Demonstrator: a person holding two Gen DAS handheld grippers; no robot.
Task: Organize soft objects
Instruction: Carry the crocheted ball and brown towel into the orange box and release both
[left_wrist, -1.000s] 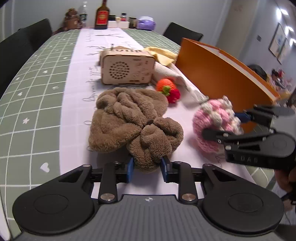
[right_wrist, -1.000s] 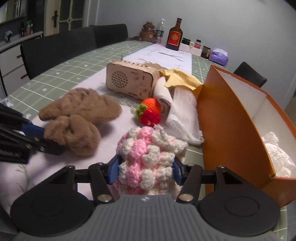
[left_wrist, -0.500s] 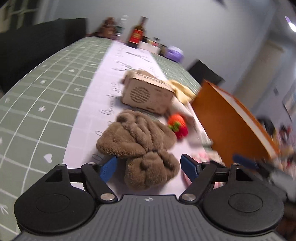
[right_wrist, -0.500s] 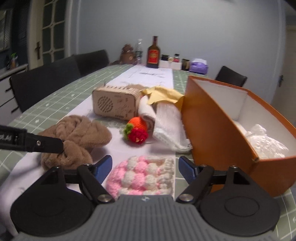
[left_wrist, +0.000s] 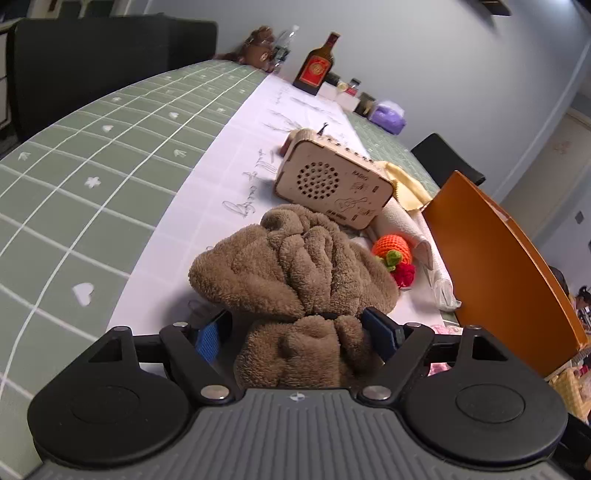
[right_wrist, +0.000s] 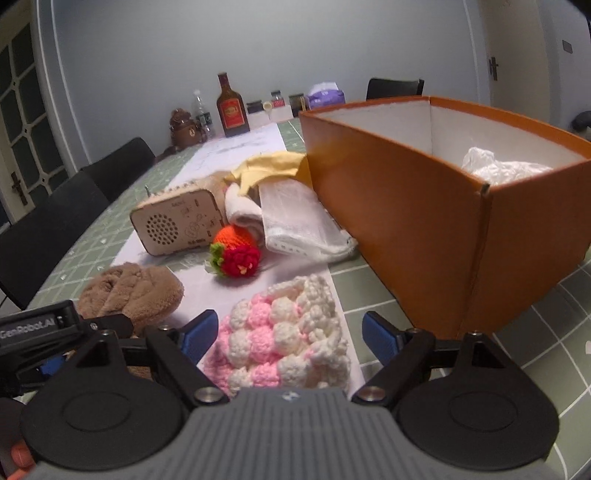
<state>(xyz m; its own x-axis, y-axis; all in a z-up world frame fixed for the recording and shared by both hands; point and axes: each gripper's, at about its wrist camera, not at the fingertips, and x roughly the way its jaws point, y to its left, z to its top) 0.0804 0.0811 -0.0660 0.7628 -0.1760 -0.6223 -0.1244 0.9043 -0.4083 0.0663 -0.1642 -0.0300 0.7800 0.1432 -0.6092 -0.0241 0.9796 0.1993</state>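
We had both tools low over the table, each w/ a soft item btwn its jaws. L gripper: jaws were opening, spread around the near lobe of the brown towel. The L pad stood clear of it; the R pad was at its edge, and we couldn't tell if it touched. R gripper: jaws were opening too, w/ the pink-white knit lying flat btwn them and neither pad pressing it. Both items rested on the white runner, towel just left of the knit. The orange box stood to the right, open-topped, w/ sth white already inside.

We judged the step to be taking a proper hold on each item before carrying it to the box. To do it well:
- Push each tool further fwd so the pads bite mid-bulk, not a loose edge.
- The towel was tied off into lobes; we'd pinch at the waist so it wouldn't unroll.
- The knit was flat and floppy, so we'd scoop low and close firmly.
- Lift straight up; the strawberry and radio sat near.
- R side goes to the box first, being nearer, so the tools don't cross.
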